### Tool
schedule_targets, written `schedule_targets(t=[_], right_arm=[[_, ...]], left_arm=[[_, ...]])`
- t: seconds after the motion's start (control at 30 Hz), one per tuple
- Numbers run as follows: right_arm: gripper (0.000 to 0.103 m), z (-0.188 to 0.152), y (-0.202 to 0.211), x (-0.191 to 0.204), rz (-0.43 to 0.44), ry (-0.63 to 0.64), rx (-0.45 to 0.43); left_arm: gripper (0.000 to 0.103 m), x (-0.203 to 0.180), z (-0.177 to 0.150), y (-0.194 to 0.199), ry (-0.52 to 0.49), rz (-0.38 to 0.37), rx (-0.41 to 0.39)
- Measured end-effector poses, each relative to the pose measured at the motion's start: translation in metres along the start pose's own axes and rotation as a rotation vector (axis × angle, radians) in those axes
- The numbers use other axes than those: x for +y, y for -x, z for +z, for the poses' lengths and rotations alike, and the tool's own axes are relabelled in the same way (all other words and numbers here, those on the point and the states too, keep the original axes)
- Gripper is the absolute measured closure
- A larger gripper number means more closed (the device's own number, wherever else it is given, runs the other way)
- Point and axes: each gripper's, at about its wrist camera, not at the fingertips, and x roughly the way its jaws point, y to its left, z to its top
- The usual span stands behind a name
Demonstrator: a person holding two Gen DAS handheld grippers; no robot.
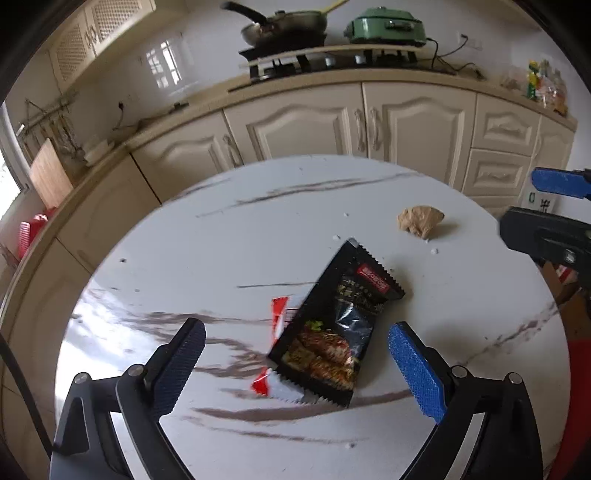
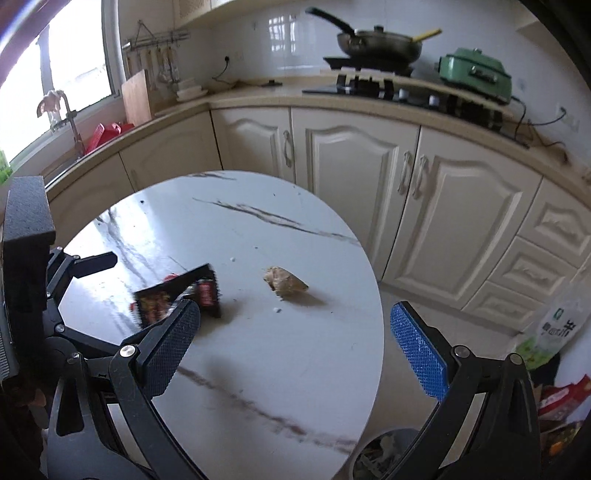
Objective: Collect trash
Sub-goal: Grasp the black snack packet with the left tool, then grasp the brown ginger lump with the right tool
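Black snack wrapper (image 1: pixel 325 328): glossy, zigzag-cut ends, red label near far end, food photo on near half. Lay flat on round white marble-look desk (image 1: pixel 207 258), angled, partly over a red & white wrapper (image 1: pixel 279 317) w/ only edges showing. Crumpled tan paper wad (image 1: pixel 419 220) sat farther back & to the right on same desk, apart from both wrappers. A few white crumbs (image 1: pixel 336 237) scattered between.

Count: 2 wrappers, 1 paper wad, 1 desk, 2 tools.

Left tool (image 1: pixel 295 373) spread wide, above desk, black wrapper's near end seen between pads but not pinched; 1 black pad, 1 blue. Right tool (image 2: pixel 295 343) also spread wide, nothing between pads, over desk's near edge w/ wad ahead of it. In left view, seen at right edge of frame, off the desk's side.

Grey bin (image 2: pixel 384 458) w/ scraps inside seen below desk edge in right view. Behind: cream cabinets, 1 dark pan (image 1: pixel 284 26) on hob, 1 green cooker (image 1: pixel 384 26).
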Motion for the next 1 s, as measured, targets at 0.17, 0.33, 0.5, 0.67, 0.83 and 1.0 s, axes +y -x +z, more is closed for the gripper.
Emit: schedule_targets(t=[0.17,0.33,0.5,0.67,0.83,1.0], right_arm=[[0.000,0.005,-0.022,-0.009,0.042,-0.010,0.022],[0.000,0.008,-0.034,-0.009,0.067,0.028,0.032],[0.000,0.009,-0.048,-0.003,0.073,0.080,0.062],[0.001,0.011,-0.069,0.004,0.078,0.104,0.103],[0.021,0.017,-0.085,0.011,0.095,0.119,0.137],[0.052,0.016,-0.089,0.022,0.056,0.161,0.148]], left_arm=[[0.029,0.003,0.020,-0.033,0.016,-0.066,0.035],[0.066,0.018,0.034,-0.044,0.061,-0.118,0.046],[0.083,0.042,0.023,-0.023,0.130,-0.199,0.034],[0.084,0.075,0.013,-0.003,0.205,-0.232,0.007],[0.084,0.100,0.002,0.013,0.260,-0.209,-0.017],[0.084,0.103,-0.003,0.018,0.256,-0.172,-0.031]])
